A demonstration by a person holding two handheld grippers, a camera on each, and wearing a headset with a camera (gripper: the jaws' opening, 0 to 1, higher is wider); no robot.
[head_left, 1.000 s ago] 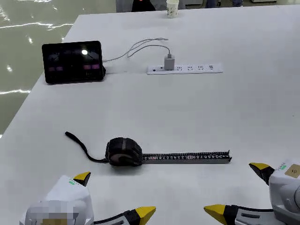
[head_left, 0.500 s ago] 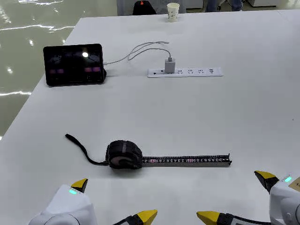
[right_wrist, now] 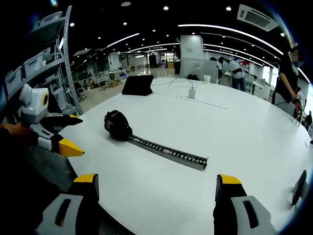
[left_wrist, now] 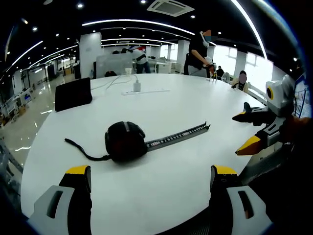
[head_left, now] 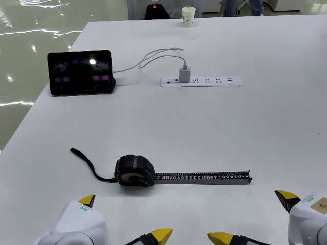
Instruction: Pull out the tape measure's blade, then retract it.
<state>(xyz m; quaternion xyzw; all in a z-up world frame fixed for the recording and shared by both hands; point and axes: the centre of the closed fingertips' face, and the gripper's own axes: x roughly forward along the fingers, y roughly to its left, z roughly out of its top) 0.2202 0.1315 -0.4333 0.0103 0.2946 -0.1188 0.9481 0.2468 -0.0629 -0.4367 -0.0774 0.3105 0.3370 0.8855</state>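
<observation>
Left gripper [left_wrist: 150, 171] and right gripper [right_wrist: 157, 179] gape wide and empty before the tape measure [head_left: 135, 170], which lies on the surface [head_left: 230, 122] with its blade [head_left: 204, 177] extended, and the head view shows its strap [head_left: 87, 161] trailing opposite.

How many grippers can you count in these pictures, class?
2. The left gripper is at the bottom left, nearer than the tape measure; the right gripper is at the bottom right, nearer than the blade. Both are open.
</observation>
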